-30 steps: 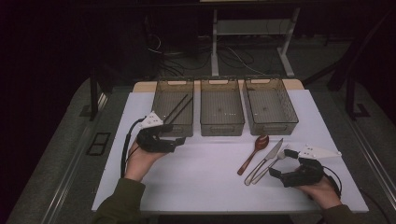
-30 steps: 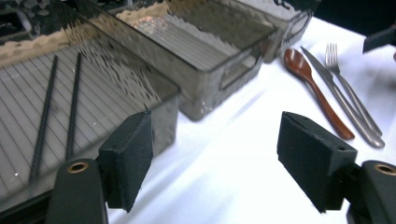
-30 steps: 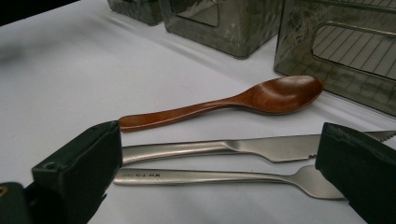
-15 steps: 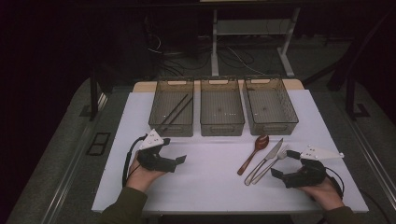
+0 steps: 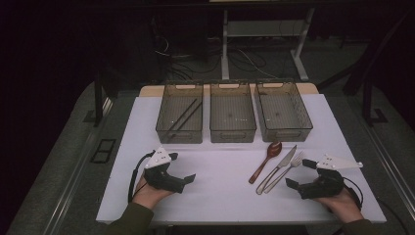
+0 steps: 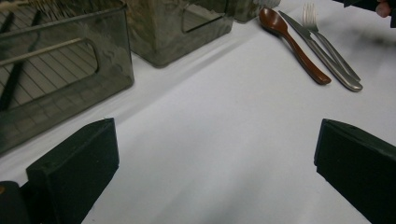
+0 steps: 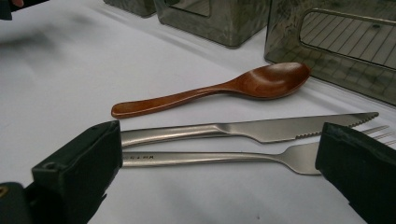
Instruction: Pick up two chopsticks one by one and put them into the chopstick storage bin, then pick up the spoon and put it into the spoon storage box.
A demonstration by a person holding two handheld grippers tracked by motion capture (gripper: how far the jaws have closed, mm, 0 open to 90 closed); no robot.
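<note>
Two dark chopsticks (image 5: pixel 182 117) lie slantwise in the left of three clear grey bins (image 5: pixel 179 134). A brown wooden spoon (image 5: pixel 265 159), a steel knife (image 5: pixel 281 165) and a fork (image 5: pixel 288 166) lie side by side on the white mat, right of centre. My left gripper (image 5: pixel 182 167) rests low near the mat's front left; its jaws have just been opening and stand wide apart over bare mat (image 6: pixel 215 154). My right gripper (image 5: pixel 298 172) is open just right of the cutlery. In its view (image 7: pixel 219 149) the knife (image 7: pixel 261 130) and fork (image 7: pixel 210 158) handles lie between the jaws, untouched.
The middle bin (image 5: pixel 233 133) and right bin (image 5: pixel 285 132) hold nothing I can make out. The white mat (image 5: pixel 220 196) covers a table with dark floor, cables and a desk frame (image 5: pixel 225 44) behind. Bare mat lies between the two grippers.
My left gripper has drawn back from beside the left bin toward the near edge and sunk lower, its jaws spreading wider. The right gripper and the cutlery have stayed put.
</note>
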